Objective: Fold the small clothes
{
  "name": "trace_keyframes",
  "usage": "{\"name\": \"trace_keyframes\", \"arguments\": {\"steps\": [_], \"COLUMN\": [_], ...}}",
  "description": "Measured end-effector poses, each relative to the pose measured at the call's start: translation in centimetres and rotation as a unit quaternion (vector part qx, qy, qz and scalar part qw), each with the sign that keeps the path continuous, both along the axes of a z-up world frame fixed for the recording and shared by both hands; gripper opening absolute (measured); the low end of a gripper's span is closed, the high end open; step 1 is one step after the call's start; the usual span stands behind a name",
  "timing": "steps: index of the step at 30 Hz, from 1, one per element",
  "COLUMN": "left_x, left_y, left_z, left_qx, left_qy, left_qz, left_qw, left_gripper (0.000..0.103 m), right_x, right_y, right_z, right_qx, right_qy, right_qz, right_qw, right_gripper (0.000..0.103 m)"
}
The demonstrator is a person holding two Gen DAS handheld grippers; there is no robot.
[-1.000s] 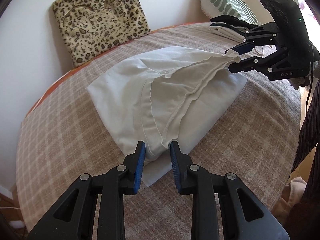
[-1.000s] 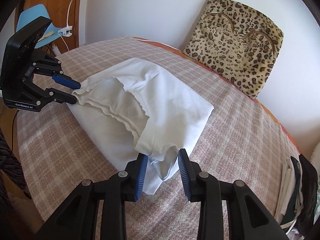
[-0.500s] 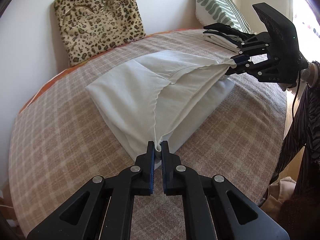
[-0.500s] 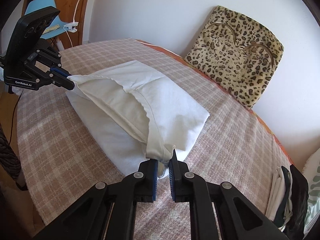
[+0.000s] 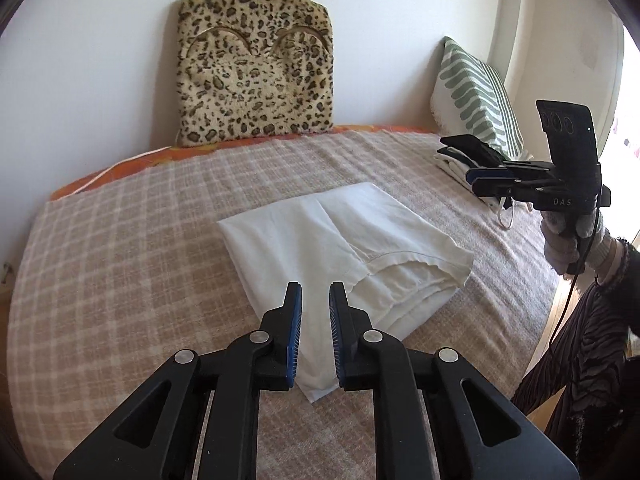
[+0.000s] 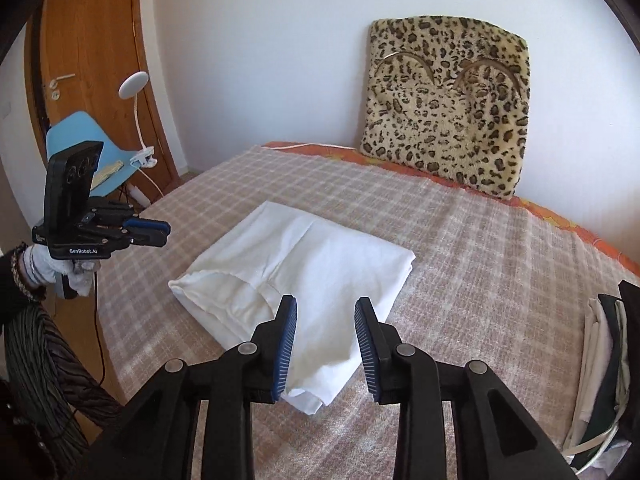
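Garment, white [image 5: 336,236] [image 6: 304,276], cotton-like, folded into a rough rectangle of several layers, lying flat near the middle of the bed [image 5: 120,272] [image 6: 480,280] on a beige-and-cream checked blanket; a wavy hemmed opening shows along the edge nearest the person, with inner layers visible inside it, and one narrow corner tapers toward the cameras; a straight seam runs across the top layer; neither tool touches it. Left tool [image 5: 314,334] [image 6: 158,232]: blue-padded fingers apart with a moderate gap in its own view, held above the near corner of the garment; the body reads "GenRobot.AI" in the right wrist view, gripped by a white-gloved hand. Right tool [image 6: 326,346] [image 5: 478,182]: fingers spread wide in its own view, raised over the near end of the garment; the body reads "DAS" in the left wrist view, also in a gloved hand. Surroundings: leopard-print cushion [image 5: 256,68] [image 6: 446,108] leaning on the white wall at the far edge of the bed; green-and-white leaf-pattern pillow [image 5: 476,96] at the right end; stack of folded clothes [image 5: 468,156] [image 6: 604,340], dark and light, beside that pillow, well apart from the garment; orange sheet edge [image 5: 120,168] under the blanket; blue chair [image 6: 84,148], white clip lamp [image 6: 134,84] and wooden door [image 6: 88,40] beyond the left end.
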State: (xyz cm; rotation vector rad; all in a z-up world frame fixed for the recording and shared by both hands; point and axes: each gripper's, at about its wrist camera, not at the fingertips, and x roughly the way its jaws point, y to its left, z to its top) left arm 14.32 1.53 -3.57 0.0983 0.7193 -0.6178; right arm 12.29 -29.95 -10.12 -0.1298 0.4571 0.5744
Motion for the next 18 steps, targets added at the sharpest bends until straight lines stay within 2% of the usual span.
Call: {"name": "trace_keyframes", "arguments": {"steps": [2,5,10,13,16,17,18], "left_x": [1.3,3.3,4.5,5.2,5.6,5.4,5.1], "left_y": [-0.9,-2.5,-5.6,-6.5,-6.9,-7.0,-7.1], "left_z": [0.0,-0.6,-2.4,-3.8,-5.7,-6.3,-6.8], "left_qx": [-0.007,-0.021,-0.012,0.000,0.016,0.025,0.031], "left_qy": [0.005,0.024,0.044,0.060,0.090,0.095,0.099], "left_qz": [0.007,0.008,-0.014,-0.021,-0.031,-0.033,-0.036], "left_qw": [0.9999,0.9994,0.9989,0.9980,0.9954,0.9946,0.9940], "left_gripper": [0.012,0.012,0.012,0.012,0.012,0.012,0.012], "right_x": [1.8,4.5,8.8,9.3,10.0,10.2,10.4], "right_y": [0.6,2.2,2.6,2.0,2.3,2.3,2.2], "right_z": [0.6,0.7,-0.2,-0.4,-1.2,-1.7,-2.5], "right_qx": [0.022,0.022,0.049,0.081,0.071,0.060,0.049], "right_qy": [0.007,0.018,0.076,0.093,0.108,0.148,0.157], "right_qz": [-0.011,-0.014,-0.032,-0.013,-0.007,0.002,-0.001], "right_qw": [1.000,1.000,0.995,0.992,0.992,0.987,0.986], "right_gripper": [0.031,0.029,0.027,0.029,0.030,0.030,0.029]}}
